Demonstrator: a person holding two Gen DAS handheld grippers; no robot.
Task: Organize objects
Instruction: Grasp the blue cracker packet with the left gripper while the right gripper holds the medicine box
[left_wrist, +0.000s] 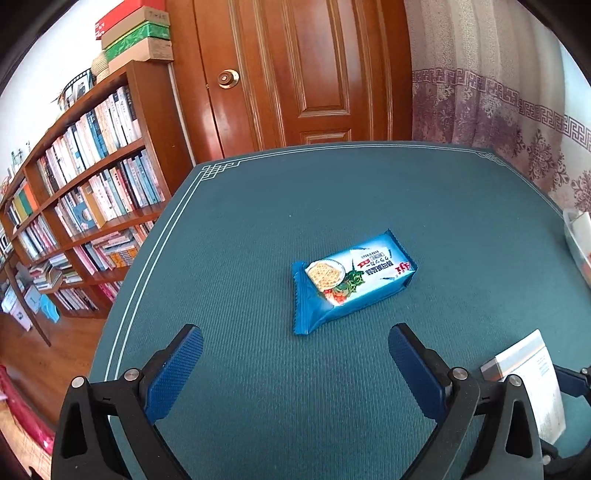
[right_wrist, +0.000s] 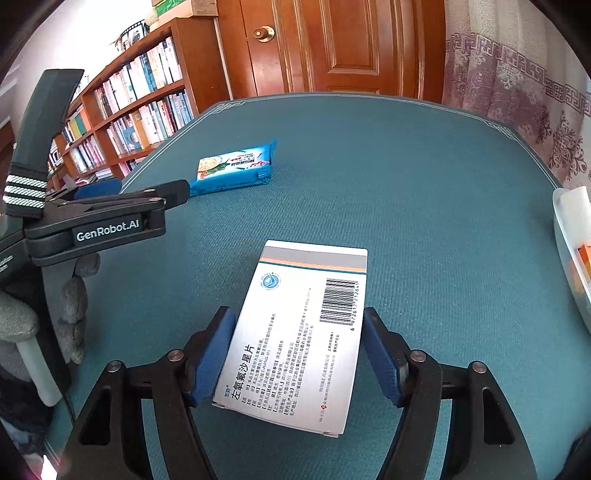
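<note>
A blue cracker packet (left_wrist: 349, 280) lies flat on the teal table mat (left_wrist: 258, 229), just ahead of my left gripper (left_wrist: 295, 343), which is open and empty above the mat. The packet also shows in the right wrist view (right_wrist: 234, 168), with the left gripper (right_wrist: 147, 195) beside it. My right gripper (right_wrist: 299, 328) is shut on a white medicine box (right_wrist: 301, 332), held by its long sides above the mat. The box's edge shows in the left wrist view (left_wrist: 532, 376).
A white tray (right_wrist: 570, 251) with orange and white items sits at the right table edge. A bookshelf (left_wrist: 85, 192) stands left of the table, a wooden door (left_wrist: 306, 74) behind it, a patterned curtain (left_wrist: 498, 110) to the right.
</note>
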